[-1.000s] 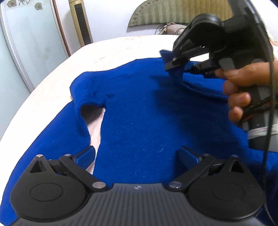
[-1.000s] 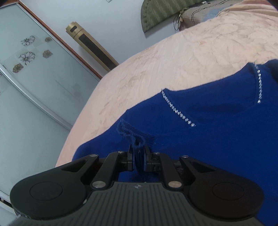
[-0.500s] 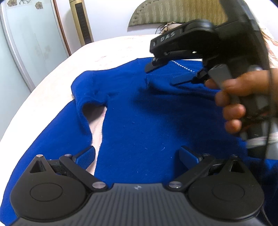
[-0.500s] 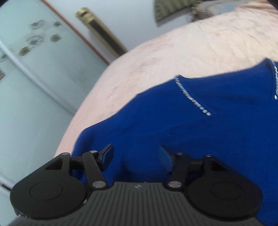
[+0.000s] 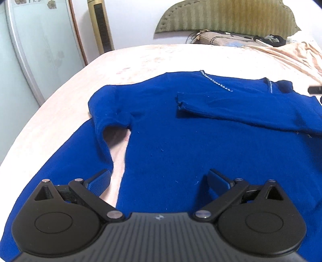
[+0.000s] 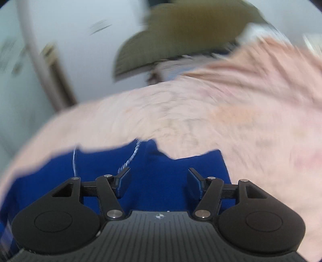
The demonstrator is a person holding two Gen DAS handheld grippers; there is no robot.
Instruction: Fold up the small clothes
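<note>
A blue sweater (image 5: 181,141) with a beaded neckline lies flat on the pink bed (image 5: 161,58). Its right sleeve (image 5: 231,112) lies folded across the chest, the cuff near the middle. The left sleeve (image 5: 70,153) runs down toward the near left. My left gripper (image 5: 159,183) is open and empty over the sweater's lower body. In the blurred right wrist view, my right gripper (image 6: 159,183) is open and empty above the sweater's shoulder and neckline (image 6: 153,173). Only a small dark bit of it (image 5: 315,89) shows at the left wrist view's right edge.
A green headboard (image 5: 225,18) and a pile of bedding and cables (image 5: 231,38) are at the far end. A rumpled pink sheet (image 5: 291,56) lies at the far right. A glass wardrobe door (image 5: 30,50) and a gold tower unit (image 5: 101,26) stand to the left.
My right gripper let go of the right sleeve cuff, which now lies across the chest. It opened and swung away to the right, almost out of the left wrist view. My left gripper stayed put.
</note>
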